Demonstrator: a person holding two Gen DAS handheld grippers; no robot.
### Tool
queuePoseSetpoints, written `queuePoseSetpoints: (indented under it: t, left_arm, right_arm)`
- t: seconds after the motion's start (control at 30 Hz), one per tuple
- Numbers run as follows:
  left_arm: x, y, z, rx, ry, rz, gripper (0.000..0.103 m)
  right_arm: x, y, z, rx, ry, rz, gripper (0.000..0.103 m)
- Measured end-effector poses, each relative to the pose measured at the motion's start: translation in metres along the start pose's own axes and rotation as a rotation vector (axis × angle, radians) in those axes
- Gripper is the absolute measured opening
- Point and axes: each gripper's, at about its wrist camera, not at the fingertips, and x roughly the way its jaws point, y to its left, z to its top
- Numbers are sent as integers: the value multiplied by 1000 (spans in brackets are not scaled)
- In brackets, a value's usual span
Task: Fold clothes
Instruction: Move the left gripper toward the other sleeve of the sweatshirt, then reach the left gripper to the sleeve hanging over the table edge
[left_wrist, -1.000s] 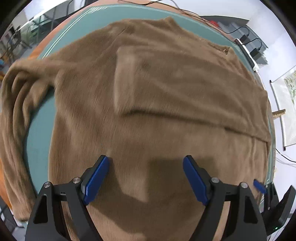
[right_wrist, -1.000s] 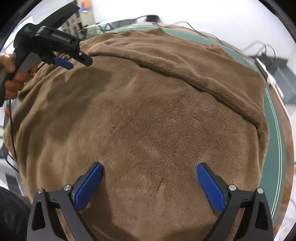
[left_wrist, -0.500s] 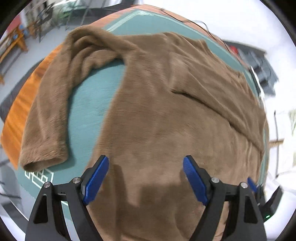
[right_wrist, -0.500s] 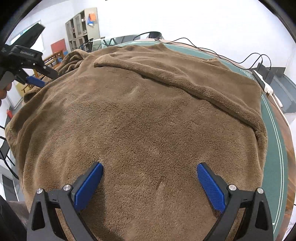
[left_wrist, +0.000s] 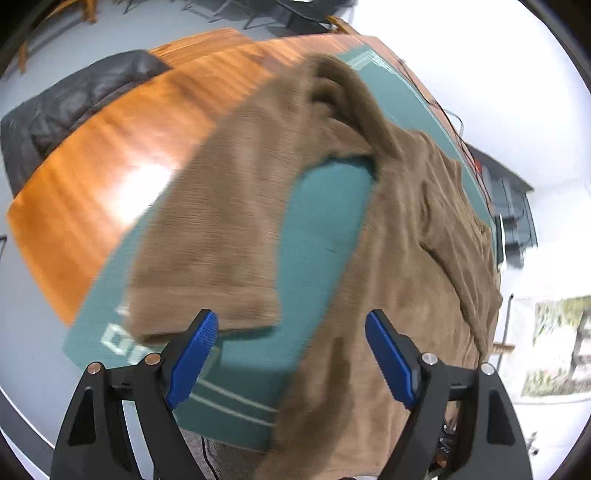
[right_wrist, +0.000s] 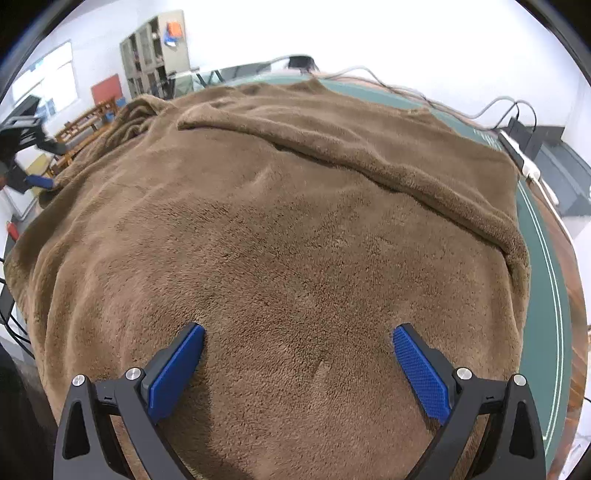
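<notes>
Both tongs gape empty — left tongs (left_wrist: 291, 332) by the sleeve cuff (left_wrist: 207, 306), right tongs (right_wrist: 297, 343) over the brown sweater (right_wrist: 288, 221).

Both wrist views look steeply down, close over one sweater (right_wrist: 295, 221).

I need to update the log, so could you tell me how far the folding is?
Done: one sleeve lies folded across the sweater. In hand: nothing; left gripper and right gripper are open. Left: other sleeve still out on the mat, then the body.
</notes>
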Motion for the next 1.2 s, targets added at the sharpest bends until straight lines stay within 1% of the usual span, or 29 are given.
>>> queuePoseSetpoints:
  t: [0.07, 0.13, 0.2, 0.3, 0.4, 0.5, 0.57, 0.63, 0.7, 0.77, 0.83, 0.87, 0.93, 1.03, 1.13, 1.2]
  left_arm:
    - [2, 19, 6, -46, -5, -26, 85]
    - [6, 30, 10, -91, -1, -76, 85]
    - [8, 40, 14, -121, 14, -129, 85]
    - [10, 43, 18, -109, 49, -172, 85]
    - [14, 37, 21, -65, 84, -180, 85]
    - [17, 37, 25, -50, 116, -198, 85]
    - [15, 40, 26, -56, 138, -233, 85]
    - [12, 38, 25, -37, 150, -258, 85]
    - [8, 31, 21, 18, 162, -283, 85]
    - [6, 24, 14, 62, 191, -326, 85]
    - [9, 20, 8, 75, 221, -373, 85]
    - [12, 19, 7, 70, 228, -386, 85]
    - [19, 21, 6, 28, 234, -397, 85]
    - [36, 29, 11, -70, 244, -437, 85]
    - [46, 38, 15, -158, 227, -437, 85]
    - [51, 42, 18, -214, 218, -449, 85]
  right_arm:
    - [2, 2, 10, 44, 93, -18, 103]
    - [3, 4, 22, 105, 179, -30, 102]
    - [-6, 15, 38, 162, 153, 41, 102]
    - [-17, 42, 67, 177, 78, 91, 102]
    - [-18, 84, 105, 152, 6, 156, 102]
    - [-8, 130, 135, 101, -20, 245, 103]
    - [2, 163, 148, 27, -19, 273, 102]
    - [14, 186, 156, -31, -8, 255, 102]
    - [28, 195, 156, -44, 19, 234, 102]
    - [45, 193, 153, -17, 71, 221, 102]
    - [65, 185, 148, 32, 131, 201, 102]
    - [68, 183, 147, 45, 137, 195, 103]
    - [67, 183, 146, 28, 122, 183, 103]
    - [68, 193, 141, -50, 128, 132, 103]
    - [69, 203, 136, -139, 129, 84, 103]
    - [66, 200, 133, -136, 129, 100, 103]
